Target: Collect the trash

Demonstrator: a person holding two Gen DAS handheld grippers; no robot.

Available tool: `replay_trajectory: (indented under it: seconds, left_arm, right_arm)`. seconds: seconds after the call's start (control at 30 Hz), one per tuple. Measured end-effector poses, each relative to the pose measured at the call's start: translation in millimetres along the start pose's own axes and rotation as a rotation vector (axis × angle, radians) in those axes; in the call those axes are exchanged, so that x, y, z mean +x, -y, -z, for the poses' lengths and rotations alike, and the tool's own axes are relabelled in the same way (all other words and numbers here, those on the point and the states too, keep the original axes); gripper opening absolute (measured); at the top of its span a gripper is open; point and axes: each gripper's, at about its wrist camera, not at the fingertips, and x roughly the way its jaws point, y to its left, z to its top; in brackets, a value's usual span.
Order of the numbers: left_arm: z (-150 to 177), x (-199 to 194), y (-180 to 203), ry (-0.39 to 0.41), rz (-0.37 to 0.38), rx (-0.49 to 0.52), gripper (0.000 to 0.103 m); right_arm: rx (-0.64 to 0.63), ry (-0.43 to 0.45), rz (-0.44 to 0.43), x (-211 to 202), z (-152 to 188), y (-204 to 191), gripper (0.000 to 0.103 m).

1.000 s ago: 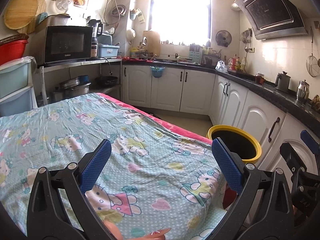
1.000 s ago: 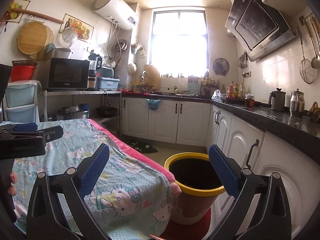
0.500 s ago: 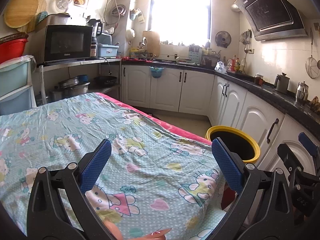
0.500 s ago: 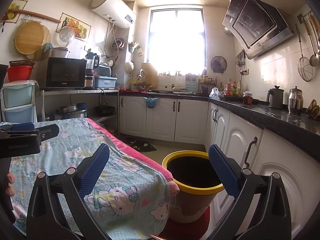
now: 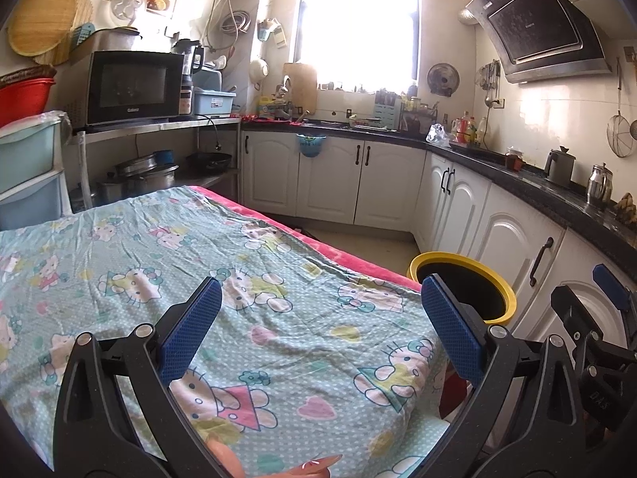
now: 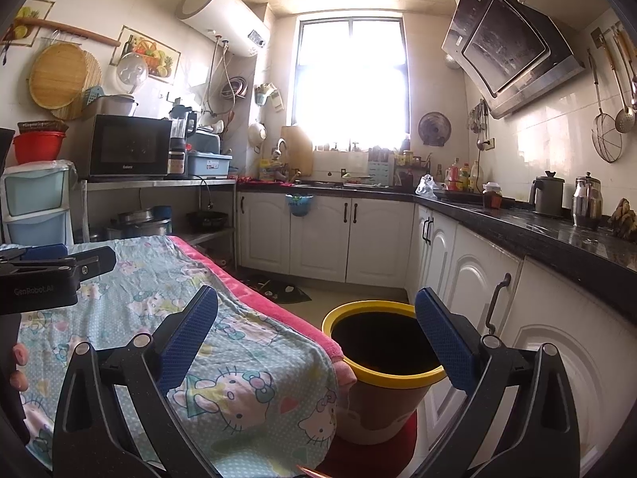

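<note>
Jaws on both grippers stand wide apart, nothing between the pads

Left wrist view: left gripper hangs over the table, which is covered by a teal cartoon-print cloth with a pink layer showing along its right edge. No loose trash is visible on the cloth. Trash bin, yellow-rimmed with a dark interior, stands on the floor just off the table's right corner; it lies right of the jaw gap, partly behind the right pad. Right gripper is cut off at the right frame edge, beside the bin

Right wrist view: right gripper points toward the bin, whose mouth sits between the pads, closer to the right one. Table corner touches or nearly touches the bin's left rim; cannot tell which. Left gripper enters from the left edge, above the cloth; its fingertips are cut off here

Hidden or unclear: bin contents are lost in shadow; bin base is hidden by the table in the left view. Window is blown out

Open room: a strip of floor runs between the table's far edge, the bin and the white cabinets, which stand close behind the bin on the right
</note>
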Motion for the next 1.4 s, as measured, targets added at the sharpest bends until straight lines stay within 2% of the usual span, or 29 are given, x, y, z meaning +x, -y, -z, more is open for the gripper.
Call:
replay_trajectory:
  seconds: [1.4]
  left_arm:
    - [-4.9, -1.1, -5.8, -0.001, -0.005, -0.001, 0.092]
  right_arm:
    - [0.003, -0.008, 0.0, -0.4, -1.6, 1.0, 0.097]
